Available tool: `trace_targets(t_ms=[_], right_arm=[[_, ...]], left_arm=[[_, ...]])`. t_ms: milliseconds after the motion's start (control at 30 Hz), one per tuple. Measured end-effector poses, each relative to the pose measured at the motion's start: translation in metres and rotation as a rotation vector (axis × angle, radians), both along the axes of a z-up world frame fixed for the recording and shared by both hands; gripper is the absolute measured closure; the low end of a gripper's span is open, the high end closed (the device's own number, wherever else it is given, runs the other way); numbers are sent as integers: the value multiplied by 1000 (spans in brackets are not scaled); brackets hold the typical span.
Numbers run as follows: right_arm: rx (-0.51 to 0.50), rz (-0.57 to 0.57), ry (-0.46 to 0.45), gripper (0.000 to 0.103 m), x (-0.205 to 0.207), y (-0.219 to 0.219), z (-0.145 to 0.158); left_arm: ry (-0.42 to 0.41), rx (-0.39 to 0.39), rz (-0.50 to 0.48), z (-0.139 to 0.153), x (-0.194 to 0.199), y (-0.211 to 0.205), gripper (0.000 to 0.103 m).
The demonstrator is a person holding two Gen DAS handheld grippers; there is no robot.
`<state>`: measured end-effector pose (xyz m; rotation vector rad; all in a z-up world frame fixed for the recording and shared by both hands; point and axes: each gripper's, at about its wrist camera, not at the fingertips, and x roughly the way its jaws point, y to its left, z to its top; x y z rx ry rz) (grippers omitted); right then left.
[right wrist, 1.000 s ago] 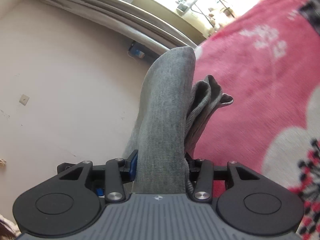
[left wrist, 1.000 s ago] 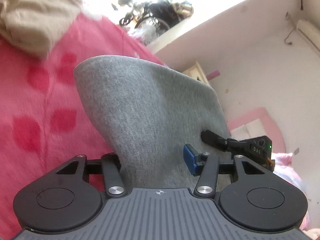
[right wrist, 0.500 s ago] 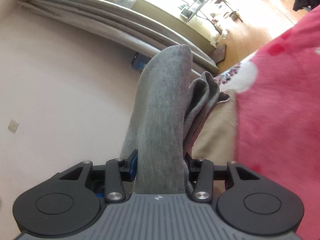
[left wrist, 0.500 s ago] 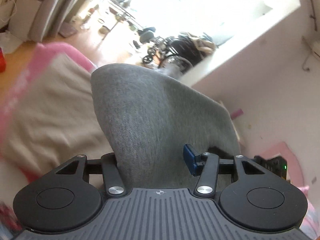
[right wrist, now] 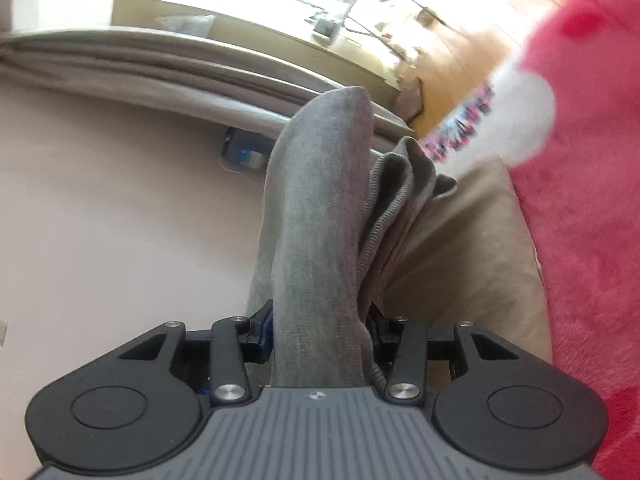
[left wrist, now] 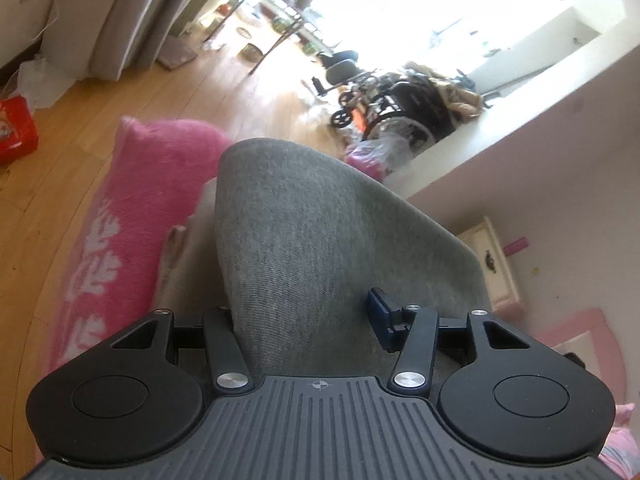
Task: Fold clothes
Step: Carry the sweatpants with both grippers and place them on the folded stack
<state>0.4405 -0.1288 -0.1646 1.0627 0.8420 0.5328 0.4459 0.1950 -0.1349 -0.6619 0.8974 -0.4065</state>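
A folded grey knit garment [left wrist: 320, 232] is held up between both grippers over the edge of a pink flowered blanket [left wrist: 132, 208]. It fills the jaws of my left gripper [left wrist: 304, 316], which are opening slightly; the blue pad [left wrist: 380, 320] still lies against the cloth. In the right wrist view the grey garment [right wrist: 316, 200] stands as a thick bundle with ribbed edges, and my right gripper [right wrist: 320, 328] is shut on it. A folded beige garment [right wrist: 472, 248] lies on the blanket [right wrist: 580, 160] just beneath, with its edge beside the grey cloth [left wrist: 188, 248] in the left view.
Past the bed's edge lies a wooden floor [left wrist: 80, 128] with a red bag [left wrist: 16, 132], a wheeled chair [left wrist: 392, 100] and a bright window. A white cabinet [left wrist: 496, 276] stands by the wall. Grey curtains [right wrist: 160, 68] and a plain wall fill the right view's left side.
Both grippers carried the grey garment sideways across the pink blanket to the bed's edge. The beige folded garment now lies right under it, and the floor has come into view.
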Motion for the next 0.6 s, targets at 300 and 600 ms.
trace_targets(t_ms=[300,600], right_arm=[[-49,50,89,37,8,-29,-49],[-430,-33,-330,64,-2,-47,57]], left_arm=[[-11,63,106,-5,-20,20,30],[-379,505,-99,58,-92,-49,31]])
